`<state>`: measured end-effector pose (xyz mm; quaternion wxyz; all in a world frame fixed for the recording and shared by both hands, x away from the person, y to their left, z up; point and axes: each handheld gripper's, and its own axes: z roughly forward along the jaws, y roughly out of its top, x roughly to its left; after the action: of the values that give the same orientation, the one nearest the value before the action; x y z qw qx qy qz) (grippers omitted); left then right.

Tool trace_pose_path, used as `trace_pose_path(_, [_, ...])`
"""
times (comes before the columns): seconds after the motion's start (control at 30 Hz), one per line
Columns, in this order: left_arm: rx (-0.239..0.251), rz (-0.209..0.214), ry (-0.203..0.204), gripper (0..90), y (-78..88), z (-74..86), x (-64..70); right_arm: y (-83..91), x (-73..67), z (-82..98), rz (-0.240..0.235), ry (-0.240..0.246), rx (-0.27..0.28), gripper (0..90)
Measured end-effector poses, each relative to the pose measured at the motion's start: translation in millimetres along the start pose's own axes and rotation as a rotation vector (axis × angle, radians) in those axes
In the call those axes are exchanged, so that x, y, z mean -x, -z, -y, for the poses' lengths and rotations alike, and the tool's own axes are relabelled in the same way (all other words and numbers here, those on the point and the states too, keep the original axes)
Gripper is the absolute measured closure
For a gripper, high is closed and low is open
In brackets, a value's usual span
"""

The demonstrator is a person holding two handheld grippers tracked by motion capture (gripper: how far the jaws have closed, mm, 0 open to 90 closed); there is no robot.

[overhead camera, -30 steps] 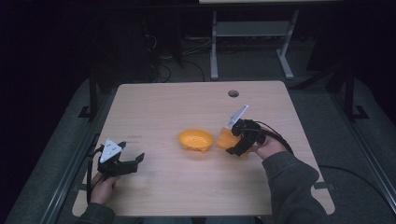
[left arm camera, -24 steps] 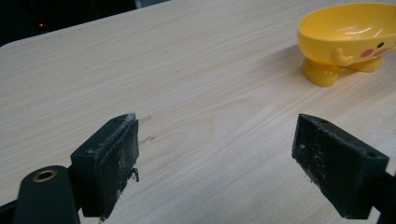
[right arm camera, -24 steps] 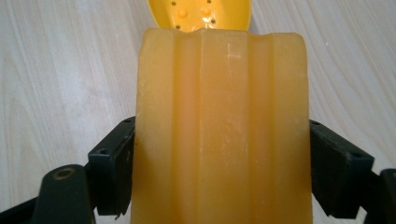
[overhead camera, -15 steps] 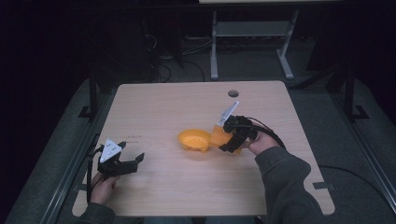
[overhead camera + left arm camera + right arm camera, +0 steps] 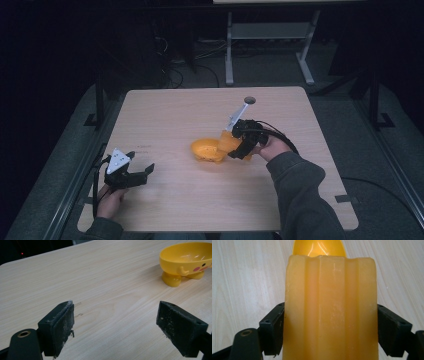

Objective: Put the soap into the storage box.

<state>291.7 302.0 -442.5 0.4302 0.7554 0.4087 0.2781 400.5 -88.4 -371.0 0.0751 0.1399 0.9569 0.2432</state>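
Note:
A yellow footed bowl (image 5: 207,149) with a small face stands near the middle of the wooden table (image 5: 175,115); it appears again at the top right of the left gripper view, bowl (image 5: 187,261). My right gripper (image 5: 239,145) is shut on a ribbed orange-yellow block (image 5: 330,307), held just right of the bowl and pointed at it. The bowl's rim (image 5: 319,247) peeks out behind the block's top. My left gripper (image 5: 131,176) rests open at the table's front left, nothing between its pads (image 5: 61,323).
A round cable hole (image 5: 249,100) sits near the table's far edge. A metal stand (image 5: 270,35) is on the floor behind the table. Cables lie on the dark floor at the back.
My right gripper has carried the orange-yellow block leftward toward the bowl, ending right beside it. The left gripper has stayed put.

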Motion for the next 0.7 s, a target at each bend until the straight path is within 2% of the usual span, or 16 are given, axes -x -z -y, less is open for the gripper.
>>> trace_pose_path(0.7, [0.002, -0.002, 0.004, 14.0, 0.2, -0.1, -1.2, -8.1, 1.4, -31.1, -0.016, 0.058, -0.015, 20.3])
